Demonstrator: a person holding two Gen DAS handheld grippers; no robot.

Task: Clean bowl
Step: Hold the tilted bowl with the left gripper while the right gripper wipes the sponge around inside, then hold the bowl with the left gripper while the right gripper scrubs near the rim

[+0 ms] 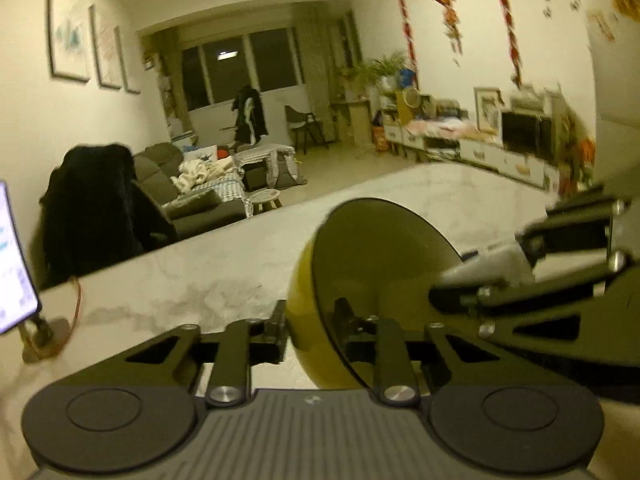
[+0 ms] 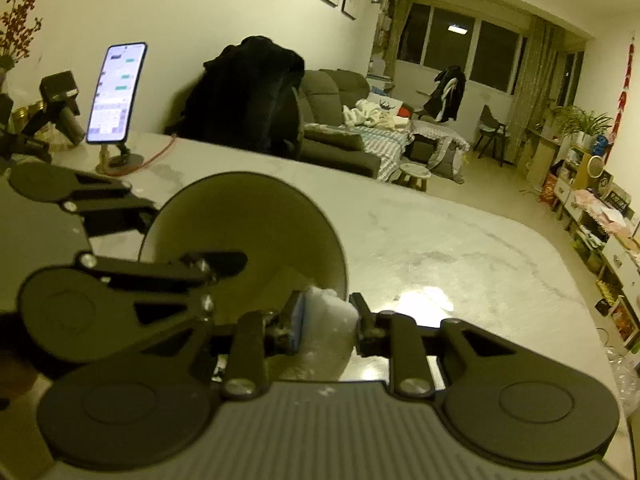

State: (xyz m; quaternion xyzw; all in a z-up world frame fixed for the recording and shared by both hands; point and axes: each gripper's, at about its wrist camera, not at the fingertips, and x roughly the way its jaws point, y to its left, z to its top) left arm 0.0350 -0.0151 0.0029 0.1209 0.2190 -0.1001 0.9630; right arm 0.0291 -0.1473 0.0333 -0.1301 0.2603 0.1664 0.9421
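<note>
dim, yellowish | glare on table [image 2: 424, 300] (overhead light) | left view blurred

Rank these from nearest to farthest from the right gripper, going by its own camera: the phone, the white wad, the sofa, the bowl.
1. White wad, clamped in the right gripper.
2. Bowl, just ahead, tilted.
3. Phone, far left on its stand.
4. Sofa, beyond the table.

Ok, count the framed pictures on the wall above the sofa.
3, in a row on the wall. Left wrist view: first, second, third, upper left. The right wrist view shows the same three, cut off by the top edge. Others may hang out of view.
</note>
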